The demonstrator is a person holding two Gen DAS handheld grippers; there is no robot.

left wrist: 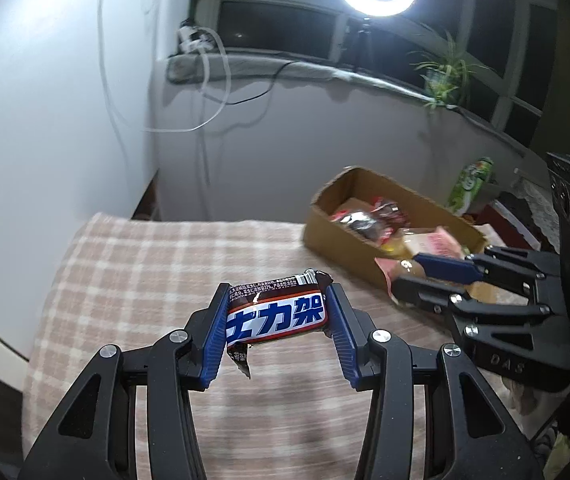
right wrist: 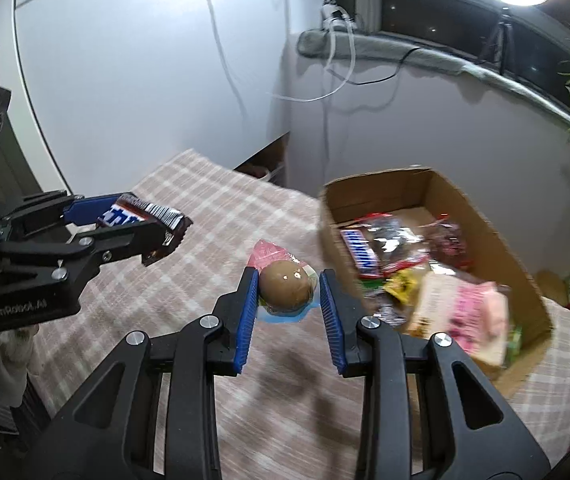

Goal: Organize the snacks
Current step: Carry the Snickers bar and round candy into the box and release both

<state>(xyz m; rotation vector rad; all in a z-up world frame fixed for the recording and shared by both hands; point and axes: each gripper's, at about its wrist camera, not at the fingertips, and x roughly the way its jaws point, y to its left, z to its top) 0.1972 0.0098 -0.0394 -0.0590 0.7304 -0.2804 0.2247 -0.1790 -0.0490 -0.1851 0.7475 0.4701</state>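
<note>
My left hand-held gripper (left wrist: pixel 279 312) is clamped on a chocolate bar (left wrist: pixel 277 314) in a brown, white and blue wrapper, held crosswise between both blue pads above the checked cloth on the tabletop (left wrist: pixel 133 272). To its right, my right hand-held gripper (right wrist: pixel 287 294) grips a packaged brown egg (right wrist: pixel 285 286), its pink and blue wrapper edges sticking out ahead of and below the pads, also raised over the cloth. Further right, an open cardboard box (right wrist: pixel 517 248) stands on the tabletop, holding assorted snack packets, among them another chocolate bar (right wrist: pixel 361 250) and a pink packet (right wrist: pixel 473 312).
</note>
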